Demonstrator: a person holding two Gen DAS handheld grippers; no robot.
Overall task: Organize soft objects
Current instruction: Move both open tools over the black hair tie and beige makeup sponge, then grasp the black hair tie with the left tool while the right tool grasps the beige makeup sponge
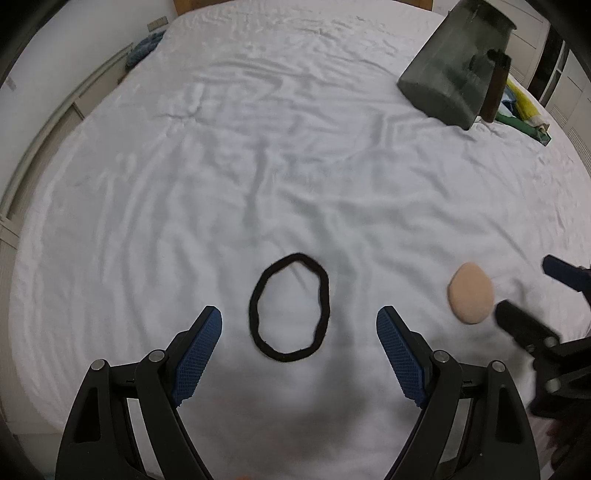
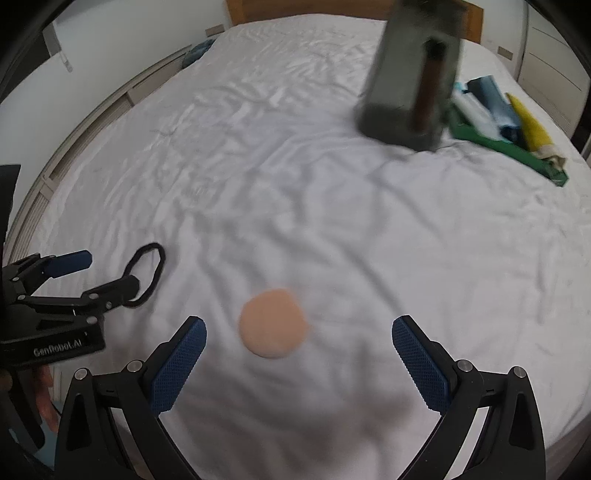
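Observation:
A black hair tie (image 1: 289,307) lies as a loop on the white bed sheet (image 1: 258,166). My left gripper (image 1: 299,317) hangs open above it, blue pads on either side of the loop, not touching it. A round beige powder puff (image 2: 272,324) lies flat to the right of the hair tie (image 2: 146,271). My right gripper (image 2: 299,328) is open over the puff (image 1: 471,293), which sits between the fingers and slightly ahead of them, untouched. In the left wrist view the right gripper (image 1: 532,291) shows at the right edge; the left gripper (image 2: 99,273) shows at the left of the right wrist view.
A dark grey felt bag (image 1: 454,70) with a brown handle stands at the far right of the bed. Beside it lies a green tray (image 2: 513,144) holding blue, white and yellow folded items. A wooden headboard (image 2: 306,9) and a wall rail (image 1: 44,147) border the bed.

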